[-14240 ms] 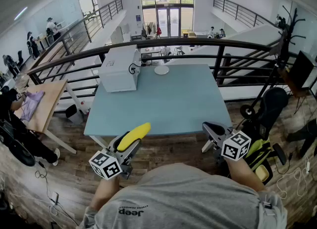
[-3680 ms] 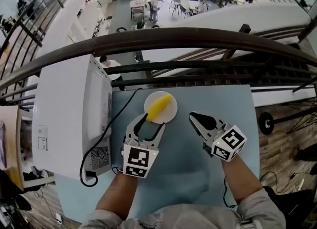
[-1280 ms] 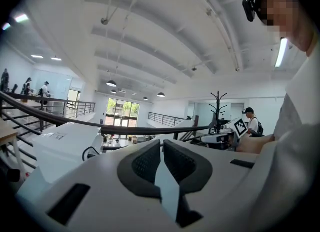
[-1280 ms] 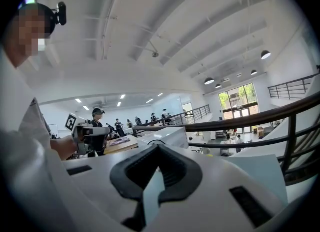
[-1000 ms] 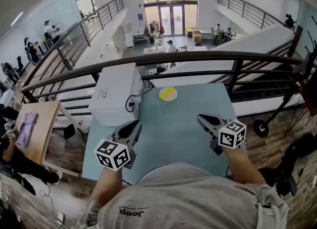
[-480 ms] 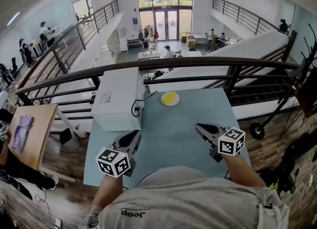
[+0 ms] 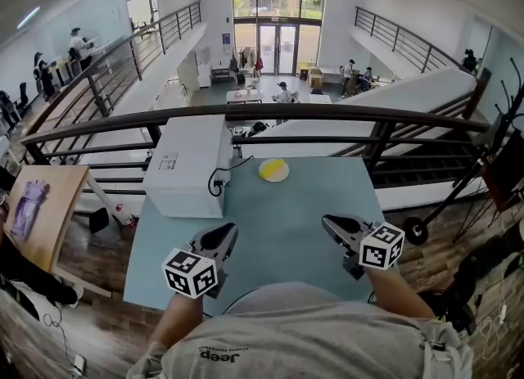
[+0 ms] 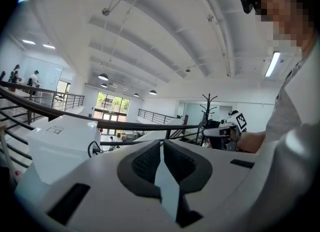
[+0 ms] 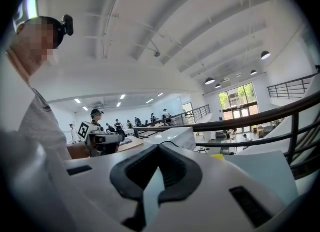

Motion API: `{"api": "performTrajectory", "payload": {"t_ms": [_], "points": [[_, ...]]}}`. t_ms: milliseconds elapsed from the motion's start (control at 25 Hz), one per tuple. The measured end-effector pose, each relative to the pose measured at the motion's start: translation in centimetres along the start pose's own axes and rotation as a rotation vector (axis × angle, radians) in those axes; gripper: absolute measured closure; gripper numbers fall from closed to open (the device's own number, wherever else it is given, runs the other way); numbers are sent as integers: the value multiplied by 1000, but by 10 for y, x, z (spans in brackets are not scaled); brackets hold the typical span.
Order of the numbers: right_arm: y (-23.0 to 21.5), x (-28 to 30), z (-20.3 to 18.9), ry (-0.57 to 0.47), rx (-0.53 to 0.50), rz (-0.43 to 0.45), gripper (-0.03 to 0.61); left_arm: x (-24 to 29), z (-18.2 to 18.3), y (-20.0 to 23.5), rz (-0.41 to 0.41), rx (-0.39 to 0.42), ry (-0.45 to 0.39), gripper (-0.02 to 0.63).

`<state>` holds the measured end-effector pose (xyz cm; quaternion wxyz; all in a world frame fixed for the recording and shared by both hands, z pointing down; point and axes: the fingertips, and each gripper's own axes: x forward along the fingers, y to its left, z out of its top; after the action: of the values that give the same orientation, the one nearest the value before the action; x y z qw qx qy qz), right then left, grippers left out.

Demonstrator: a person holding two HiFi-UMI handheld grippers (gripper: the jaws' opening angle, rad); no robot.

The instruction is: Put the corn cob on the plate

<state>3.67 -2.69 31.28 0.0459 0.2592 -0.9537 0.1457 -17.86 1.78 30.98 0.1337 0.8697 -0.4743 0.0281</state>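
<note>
The yellow corn cob (image 7: 276, 168) lies on the small white plate (image 7: 267, 175) at the far end of the light blue table (image 7: 286, 209). My left gripper (image 7: 226, 231) hovers over the near left part of the table, jaws shut with nothing between them. Over the near right part my right gripper (image 7: 327, 222) is likewise shut and empty. Both are well short of the plate. In the left gripper view the pads (image 8: 150, 161) meet in a line. A bit of the yellow corn cob (image 9: 218, 156) shows past the closed jaws in the right gripper view.
A large white box (image 7: 188, 164) stands on the table's far left, with a black cable (image 7: 218, 182) hanging at its side near the plate. A dark railing (image 7: 262, 114) runs behind the table, with a drop to a lower floor beyond it.
The corn cob stays on the plate. Both grippers remain shut and empty near the table's front edge; the left one has sunk a little and the right one has drifted slightly sideways.
</note>
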Motion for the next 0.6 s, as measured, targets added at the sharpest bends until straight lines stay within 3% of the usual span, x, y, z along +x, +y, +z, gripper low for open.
{"api": "performTrajectory", "payload": {"t_ms": [600], "points": [[1, 15, -2, 3, -36, 0, 563, -6, -2, 10, 25, 8, 24, 575]]}}
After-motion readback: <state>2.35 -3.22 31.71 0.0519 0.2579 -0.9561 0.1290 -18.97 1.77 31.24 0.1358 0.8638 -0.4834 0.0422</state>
